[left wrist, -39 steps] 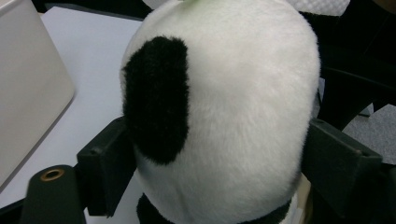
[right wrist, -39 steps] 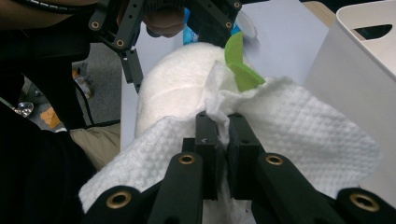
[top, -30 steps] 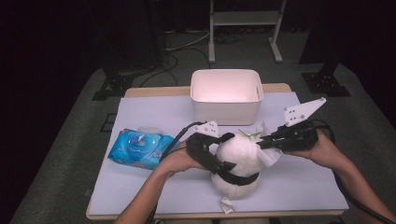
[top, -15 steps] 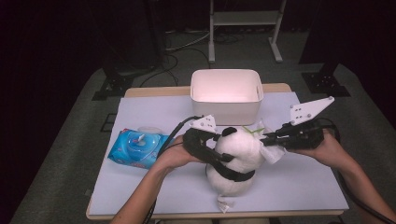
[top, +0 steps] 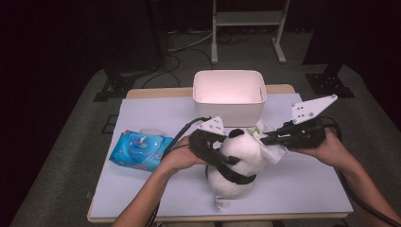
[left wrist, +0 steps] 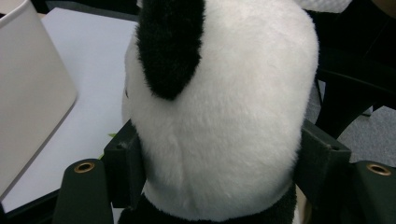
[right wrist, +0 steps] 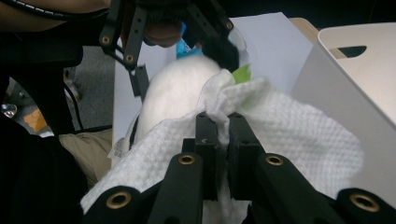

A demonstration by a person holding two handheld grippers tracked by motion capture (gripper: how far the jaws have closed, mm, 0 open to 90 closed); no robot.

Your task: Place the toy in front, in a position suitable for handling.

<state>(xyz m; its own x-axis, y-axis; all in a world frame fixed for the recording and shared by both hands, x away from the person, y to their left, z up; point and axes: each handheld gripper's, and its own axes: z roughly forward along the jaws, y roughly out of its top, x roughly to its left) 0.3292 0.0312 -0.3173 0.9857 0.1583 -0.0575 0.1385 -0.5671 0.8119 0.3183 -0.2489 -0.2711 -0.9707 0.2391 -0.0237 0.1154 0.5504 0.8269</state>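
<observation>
your left gripper (top: pixel 227 158) is clamping the soft, light plush panda (top: pixel 239 163) by its head, jaws just closing in, while your right gripper (top: pixel 265 139) is pinching the limp wipe (right wrist: pixel 299 140) against it.

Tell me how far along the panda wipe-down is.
Done: a white wipe is out and pinched in the right tongs. In hand: the left tongs, which have just been closing, clamp the plush panda while the wipe presses on its head. Left: the body, then presumably the white bin.
</observation>
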